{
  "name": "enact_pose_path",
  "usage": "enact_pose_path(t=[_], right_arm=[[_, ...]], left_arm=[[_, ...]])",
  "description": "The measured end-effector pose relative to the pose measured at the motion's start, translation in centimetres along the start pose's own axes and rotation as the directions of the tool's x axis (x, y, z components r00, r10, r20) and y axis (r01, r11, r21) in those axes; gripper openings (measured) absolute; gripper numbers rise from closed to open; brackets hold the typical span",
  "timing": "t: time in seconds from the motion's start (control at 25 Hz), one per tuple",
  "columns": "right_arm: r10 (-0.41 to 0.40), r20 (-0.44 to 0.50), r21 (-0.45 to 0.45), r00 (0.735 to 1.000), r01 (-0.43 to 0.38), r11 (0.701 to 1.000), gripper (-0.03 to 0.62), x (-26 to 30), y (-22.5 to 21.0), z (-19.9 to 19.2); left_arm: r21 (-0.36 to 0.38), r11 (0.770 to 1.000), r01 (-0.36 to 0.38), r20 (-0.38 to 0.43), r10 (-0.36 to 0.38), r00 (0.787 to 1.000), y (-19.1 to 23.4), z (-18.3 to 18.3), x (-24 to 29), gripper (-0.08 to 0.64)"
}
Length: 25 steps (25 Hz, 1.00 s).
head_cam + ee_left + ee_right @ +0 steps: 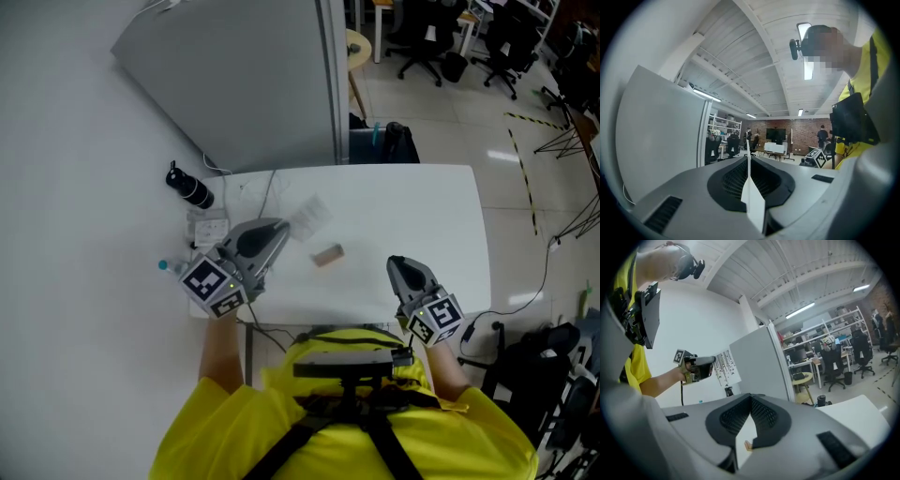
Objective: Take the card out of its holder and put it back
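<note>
Left gripper (277, 229) is clenched on the card (752, 197). The left gripper view shows a thin white card edge-on between the 2 jaws, with the pads pressed on both faces and 1 corner pointing back toward the camera. The gripper is held about level, raised off the table (422, 206) over its left part. The card itself is too thin to make out in the head view.

Holder (309, 214) is a clear sleeve lying flat on the table just past the left gripper's tip, not touching it. Can't tell whether anything is inside.

Right gripper (397, 265) is clenched with nothing in it. In the right gripper view the jaw tips meet, and the gap behind them shows only white tabletop and a small brown block (327, 254). It sits over the table's near right edge, well apart from the holder.

The block lies on the table between the 2 grippers, nearer the holder.

Also there: a black bottle (190, 187) at the far left corner, a grey partition (253, 84) behind the table, and office chairs (422, 37) on the floor beyond it.
</note>
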State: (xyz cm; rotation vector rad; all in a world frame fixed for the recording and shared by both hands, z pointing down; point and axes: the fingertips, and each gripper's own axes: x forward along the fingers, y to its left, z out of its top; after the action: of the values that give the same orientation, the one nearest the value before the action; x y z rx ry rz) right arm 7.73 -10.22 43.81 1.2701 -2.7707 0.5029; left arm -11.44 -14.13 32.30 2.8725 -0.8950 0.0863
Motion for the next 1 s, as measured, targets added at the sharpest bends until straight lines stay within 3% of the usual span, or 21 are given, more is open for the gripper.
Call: enact_pose_path(t=[0.28, 0.44, 0.56, 0.76, 1.0], right_arm=[[-0.012, -0.009, 0.025, 1.0, 0.012, 1.0, 0.006, 0.1, 0.0, -1.0], [-0.014, -0.036, 0.033, 0.999, 0.015, 0.999, 0.006, 0.3, 0.5, -2.5], [-0.024, -0.054, 0.045, 0.998, 0.027, 0.999, 0.006, -0.3, 0.1, -3.3], [-0.062, -0.094, 0.077, 0.994, 0.07, 0.995, 0.006, -0.3, -1.6, -5.2], [-0.06, -0.157, 0.091, 0.986, 0.075, 0.993, 0.006, 0.5, -2.4, -7.8]], left_arm=[[0.039, 0.998, 0.058, -0.054, -0.056, 0.997, -0.3, -2.0, 0.9, 0.014], [0.051, 0.991, 0.124, -0.122, -0.117, 0.986, 0.1, -8.0, 2.5, 0.014], [0.004, 0.987, 0.161, -0.122, -0.159, 0.98, 0.5, -12.3, 3.6, 0.014], [-0.021, 0.984, 0.18, -0.156, -0.181, 0.971, 1.8, -19.6, 4.8, 0.014], [-0.046, 0.983, 0.18, -0.185, -0.185, 0.965, 3.6, -25.7, 6.1, 0.014]])
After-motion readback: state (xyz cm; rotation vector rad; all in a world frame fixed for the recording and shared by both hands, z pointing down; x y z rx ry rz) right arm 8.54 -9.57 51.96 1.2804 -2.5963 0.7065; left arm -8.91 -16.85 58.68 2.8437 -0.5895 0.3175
